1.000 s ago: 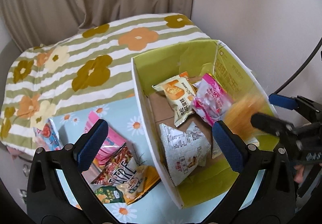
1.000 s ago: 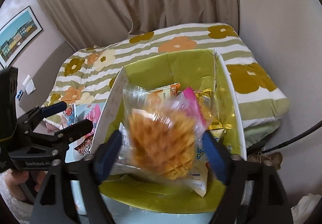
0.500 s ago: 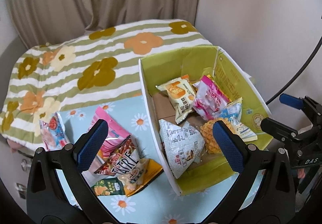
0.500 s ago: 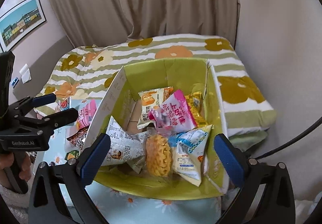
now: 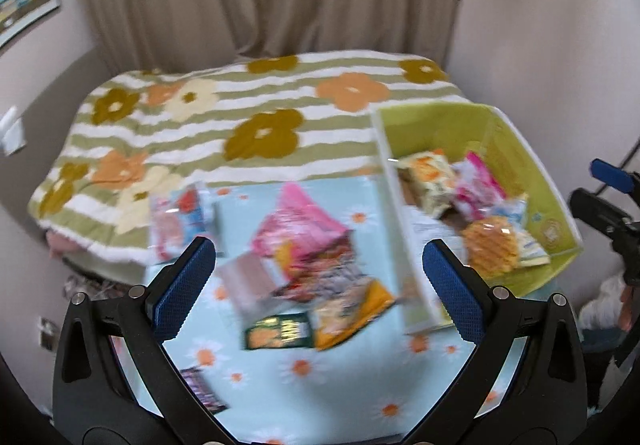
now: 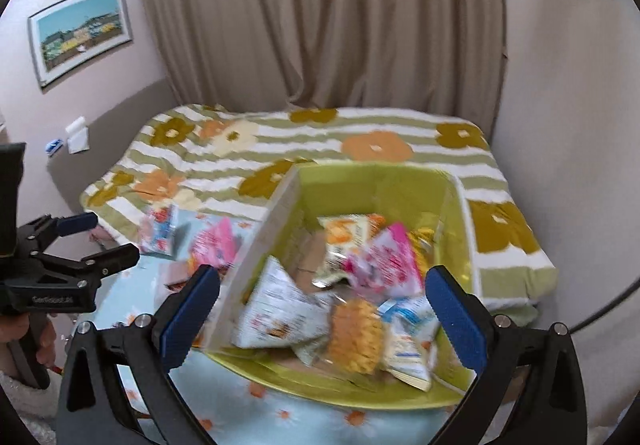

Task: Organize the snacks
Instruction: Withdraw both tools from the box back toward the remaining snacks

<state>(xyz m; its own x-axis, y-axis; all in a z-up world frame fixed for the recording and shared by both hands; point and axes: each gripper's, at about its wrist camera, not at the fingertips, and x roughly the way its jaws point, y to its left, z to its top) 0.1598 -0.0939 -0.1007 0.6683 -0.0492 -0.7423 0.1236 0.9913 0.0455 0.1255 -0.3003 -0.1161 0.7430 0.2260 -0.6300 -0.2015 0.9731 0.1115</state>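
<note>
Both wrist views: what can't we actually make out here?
- Snack packets on the blue cloth, left wrist view: motion blur wipes out print and edges.
- Dark packet, left wrist view: partly hidden behind the left tool's finger.
- Box front floor, right wrist view: covered by packets; the waffle bag is smeared.
- Right tool, left wrist view: cut off by the edge.

The box (image 6: 376, 181) is lime green inside with a white outer wall. In it lie a golden-orange waffle-textured snack (image 6: 354, 337), a pink packet (image 6: 390, 261) at its 12 o'clock and a white printed packet (image 6: 276, 313) at its 9 o'clock. The cloth (image 5: 320, 377) is pale blue with white-and-orange daisies. The blanket (image 5: 240, 105) carries green and white stripes with ochre, orange and cream flowers. The curtain (image 6: 320, 13) is plain beige.
</note>
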